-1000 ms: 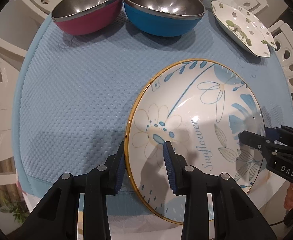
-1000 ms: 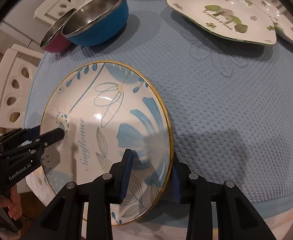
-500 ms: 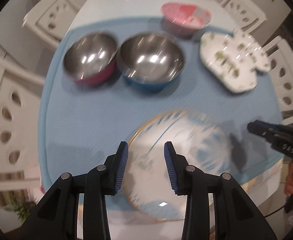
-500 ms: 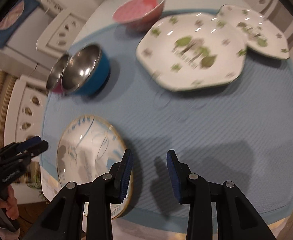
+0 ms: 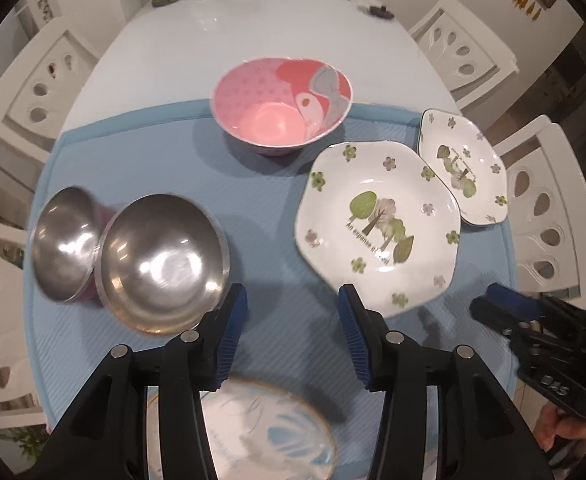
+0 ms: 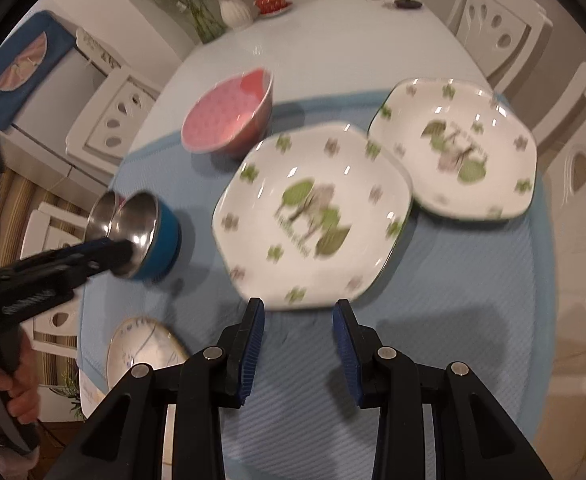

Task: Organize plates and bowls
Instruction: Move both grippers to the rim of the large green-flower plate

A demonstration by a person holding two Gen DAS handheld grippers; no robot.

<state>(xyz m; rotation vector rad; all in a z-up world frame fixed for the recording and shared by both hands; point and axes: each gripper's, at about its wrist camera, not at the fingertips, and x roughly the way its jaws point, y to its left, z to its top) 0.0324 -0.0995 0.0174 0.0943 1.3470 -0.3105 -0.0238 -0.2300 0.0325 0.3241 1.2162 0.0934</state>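
Observation:
The blue-flowered sunflower plate (image 5: 261, 432) lies on the blue mat (image 5: 277, 208) near its front edge, below my left gripper (image 5: 293, 312). That gripper's jaws are opening with nothing between them. My right gripper (image 6: 297, 316) hovers open and empty, just before the large white tree plate (image 6: 313, 216). A smaller tree plate (image 6: 453, 148) overlaps it behind. The steel bowl with the blue outside (image 5: 161, 264) touches the steel bowl with the magenta outside (image 5: 63, 244) at the left. A pink bowl (image 5: 281, 112) stands at the mat's far edge.
The mat covers the near half of a white table (image 5: 253, 32), ringed by white chairs (image 5: 37, 92). A vase and small ornaments (image 6: 233, 8) stand at the far end. A person's hand (image 6: 17, 392) holds the left gripper's handle.
Both grippers let go of the sunflower plate's rim, rose and moved toward the far dishes. The plate now lies on the mat behind them. The left jaws stand wider.

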